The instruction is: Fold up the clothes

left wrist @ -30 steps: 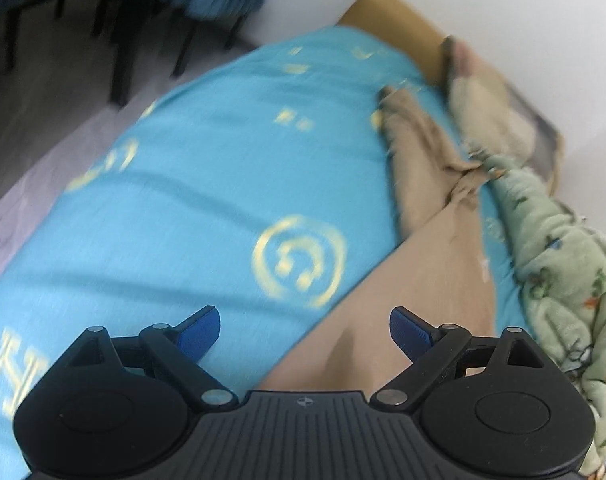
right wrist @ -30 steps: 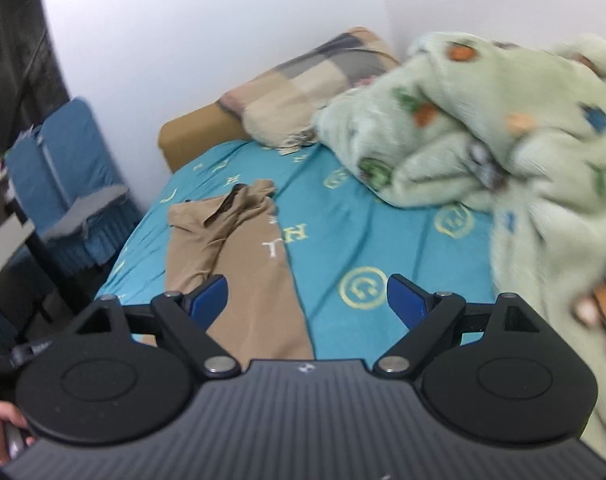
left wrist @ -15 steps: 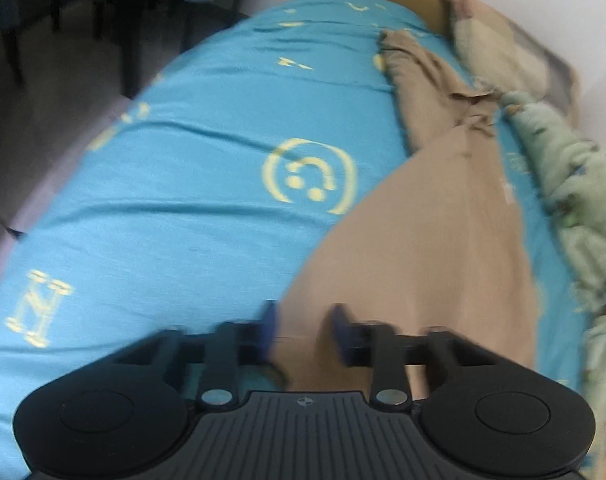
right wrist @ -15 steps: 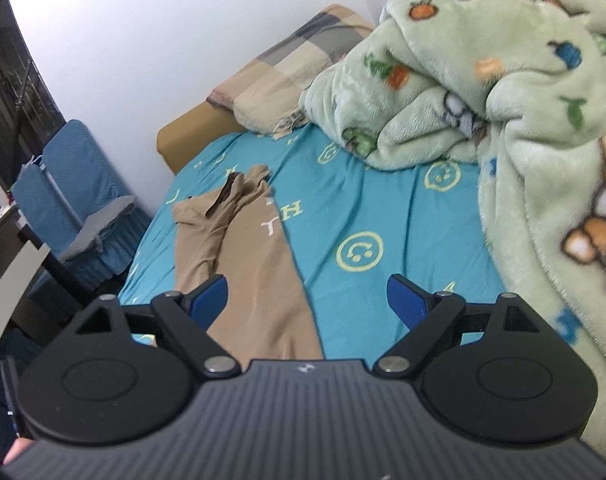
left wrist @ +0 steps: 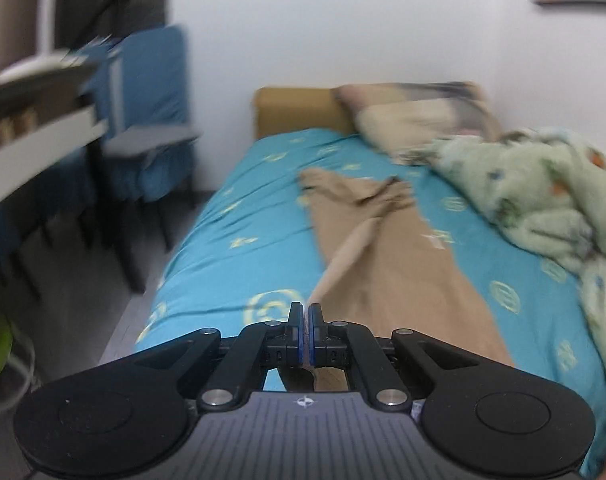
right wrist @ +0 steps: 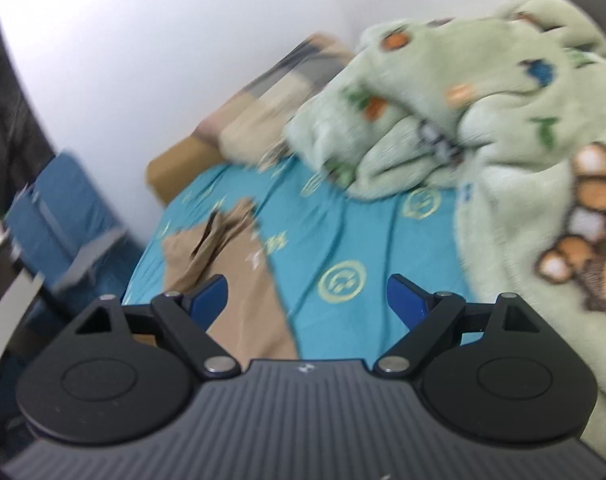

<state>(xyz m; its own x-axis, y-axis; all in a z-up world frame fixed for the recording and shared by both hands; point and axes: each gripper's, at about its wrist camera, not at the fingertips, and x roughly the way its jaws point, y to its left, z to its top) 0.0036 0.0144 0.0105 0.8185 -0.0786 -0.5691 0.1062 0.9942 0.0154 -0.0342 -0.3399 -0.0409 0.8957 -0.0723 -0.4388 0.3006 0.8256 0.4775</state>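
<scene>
White wall [left wrist: 343, 32], blue-covered chairs [left wrist: 151, 92], turquoise-sheeted bed [left wrist: 239, 216], grey floor [left wrist: 83, 280].

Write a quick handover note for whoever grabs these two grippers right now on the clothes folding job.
Left gripper: shut on the near edge of the tan garment.
Right gripper: open, holding nothing, above the bed.
The tan garment lies lengthwise on the teal bedsheet, bunched at its far end, with the green blanket heaped beside it.
Done: near edge gripped. No fold shows yet.
Left: probably grip the other near corner with the right gripper, then fold.
</scene>
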